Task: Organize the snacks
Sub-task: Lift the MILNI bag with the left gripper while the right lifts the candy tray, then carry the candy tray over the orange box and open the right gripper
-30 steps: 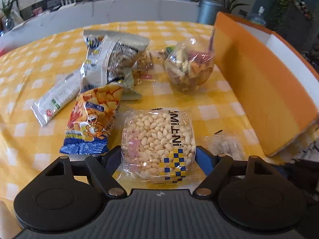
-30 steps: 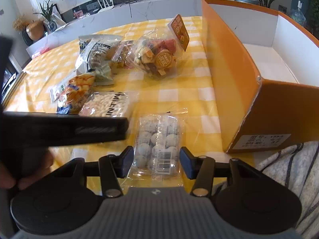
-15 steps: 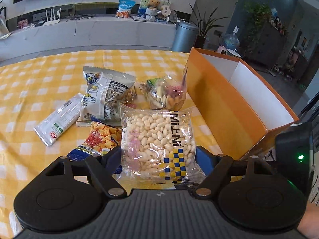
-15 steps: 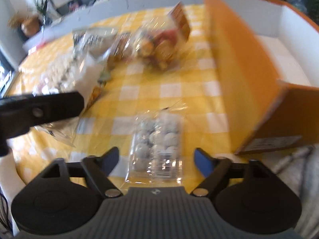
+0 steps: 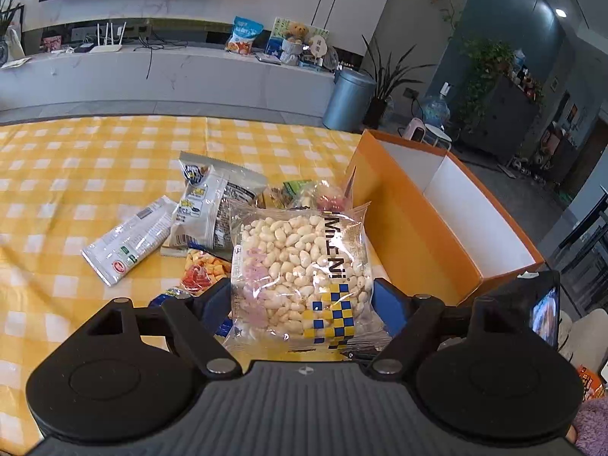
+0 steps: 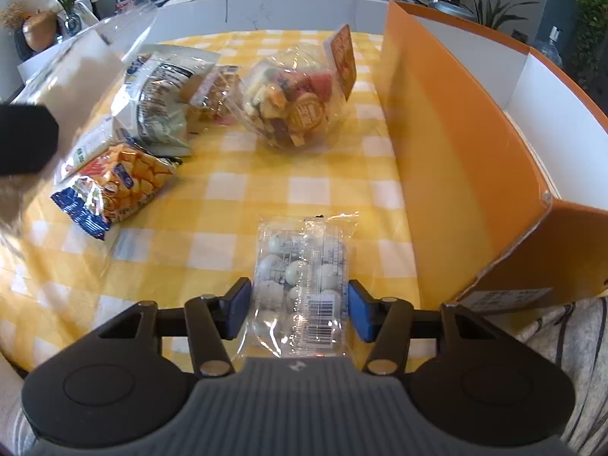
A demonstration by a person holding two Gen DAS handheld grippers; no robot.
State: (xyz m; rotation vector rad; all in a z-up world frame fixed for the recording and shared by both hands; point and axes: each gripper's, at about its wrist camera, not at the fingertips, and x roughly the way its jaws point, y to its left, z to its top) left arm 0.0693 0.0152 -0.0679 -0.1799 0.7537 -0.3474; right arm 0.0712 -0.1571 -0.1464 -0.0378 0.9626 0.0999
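The left tool (image 5: 302, 298) grips a clear bag of white puffed snacks (image 5: 300, 262), its blue pads pressed against both sides, and the bag is up off the yellow-checked worktop (image 5: 95, 174), in front of the orange box (image 5: 414, 228) that stands open at the worktop's right edge. So the step in hand looks like carrying this bag to the box; the next move would call for swinging it right, over the near orange wall, and letting go above the white interior.

The right tool (image 6: 299, 302) is at the worktop's near edge, its pads narrowly spaced on either side of a clear pack of white round candies (image 6: 302, 279). Whether they already pinch it I cannot tell; the pack seems to lie on the cloth, just beside the box. If not gripped, it needs a squeeze before lifting.

Left on the worktop are an orange cracker bag (image 6: 114, 186), a silver-white bag (image 6: 163, 98) and a clear bag of mixed sweets (image 6: 296, 110).
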